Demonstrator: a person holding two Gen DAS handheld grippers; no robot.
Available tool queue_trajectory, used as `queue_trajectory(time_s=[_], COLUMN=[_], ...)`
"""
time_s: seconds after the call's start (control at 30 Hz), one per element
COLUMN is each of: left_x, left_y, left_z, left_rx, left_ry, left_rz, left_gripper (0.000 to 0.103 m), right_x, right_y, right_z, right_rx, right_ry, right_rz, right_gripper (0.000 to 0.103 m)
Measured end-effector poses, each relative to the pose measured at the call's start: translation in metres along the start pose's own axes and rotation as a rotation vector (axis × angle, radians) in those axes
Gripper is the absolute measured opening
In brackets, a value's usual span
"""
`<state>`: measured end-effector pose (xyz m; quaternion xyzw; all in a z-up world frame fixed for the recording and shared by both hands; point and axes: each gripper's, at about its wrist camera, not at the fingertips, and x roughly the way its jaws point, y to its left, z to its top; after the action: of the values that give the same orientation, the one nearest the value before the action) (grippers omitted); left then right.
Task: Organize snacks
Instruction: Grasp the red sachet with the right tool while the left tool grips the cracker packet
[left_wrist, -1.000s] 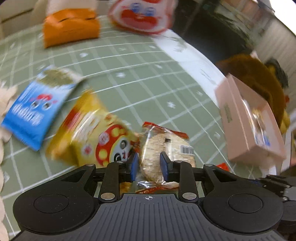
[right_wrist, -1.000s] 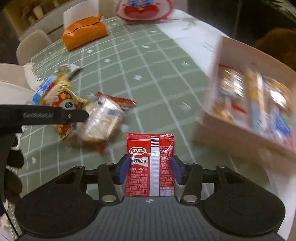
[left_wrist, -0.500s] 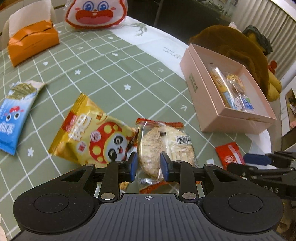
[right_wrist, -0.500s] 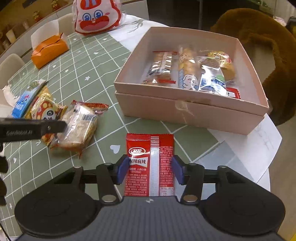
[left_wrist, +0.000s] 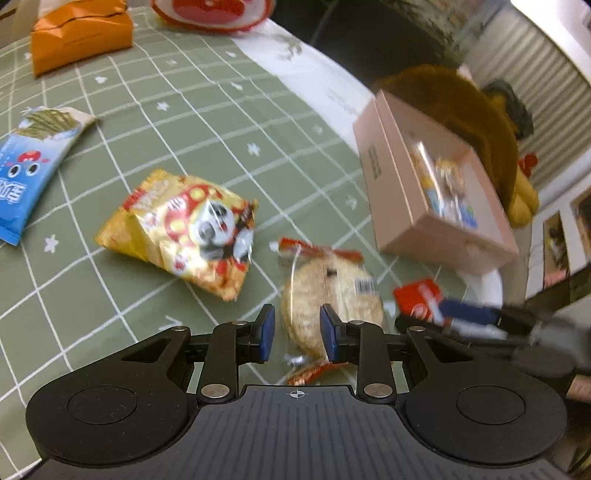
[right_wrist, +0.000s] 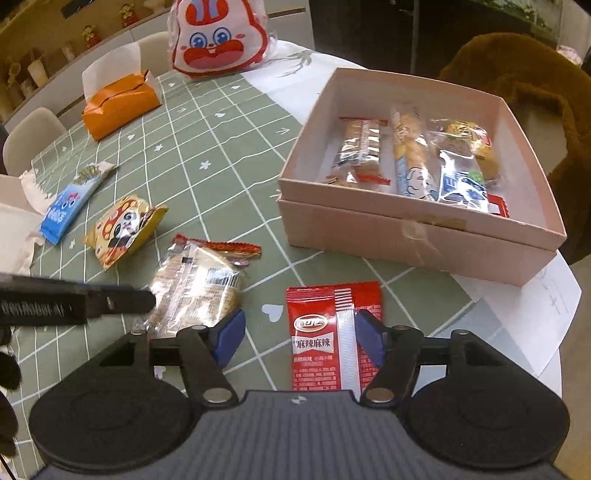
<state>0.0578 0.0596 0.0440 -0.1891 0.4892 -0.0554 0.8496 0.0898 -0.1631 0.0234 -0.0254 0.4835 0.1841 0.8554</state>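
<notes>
Readable print is showing on only a few things.
The red sachet (right_wrist: 332, 332) is carrying large white Chinese characters "麻辣麻辣" under an oval logo too small to read; smaller lines below are staying illegible. The clear cracker packet (right_wrist: 197, 286) is showing a barcode, digits unreadable. The blue packet (right_wrist: 68, 206) is bearing white characters too blurred to tell. The black bar of the other gripper (right_wrist: 66, 304) is wearing embossed lettering, not clearly readable.

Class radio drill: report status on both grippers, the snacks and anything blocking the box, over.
Right gripper opening, red sachet between its jaws. Left gripper astride rice cracker pack, grip unclear. Pink box open, part filled; path unobstructed.
</notes>
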Motion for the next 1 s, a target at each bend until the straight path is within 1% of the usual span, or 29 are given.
queue_trajectory(time_s=[0.1,0.17,0.3,0.47,0.57,0.67,1.0], left_x=[-0.004,-0.002,0.005,0.013,0.014,0.014,0.013], left_y=[0.007,0.009,0.007,0.006,0.005,0.003,0.000], left_z=[0.006,0.006,0.001,-0.004,-0.007,-0.008,-0.008], left_rx=[-0.047,-0.059,-0.051,-0.052,-0.050,-0.042,-0.031], left_ry=[-0.034,-0.029,0.002,0.022,0.027,0.030,0.032], left_rz=[-0.003,-0.004,-0.008,-0.009,-0.015,-0.018,-0.015], left_gripper=[0.031,0.031,0.031,0.031,0.031,0.031,0.031], right_x=[-0.001,-0.002,-0.005,-0.005,-0.002,-0.001,0.000], right_y=[0.002,0.002,0.006,0.005,0.006,0.009,0.010], right_z=[-0.001,0.000,0.000,-0.002,-0.004,-0.006,-0.008], right_rx=[-0.004,-0.002,-0.009,-0.005,-0.010,-0.021,-0.042], right_ry=[-0.004,-0.008,-0.018,-0.019,-0.013,-0.022,-0.030], right_rz=[0.001,0.007,0.018,0.031,0.026,0.020,0.011], right_gripper=[0.066,0.066,0.066,0.066,0.067,0.070,0.073])
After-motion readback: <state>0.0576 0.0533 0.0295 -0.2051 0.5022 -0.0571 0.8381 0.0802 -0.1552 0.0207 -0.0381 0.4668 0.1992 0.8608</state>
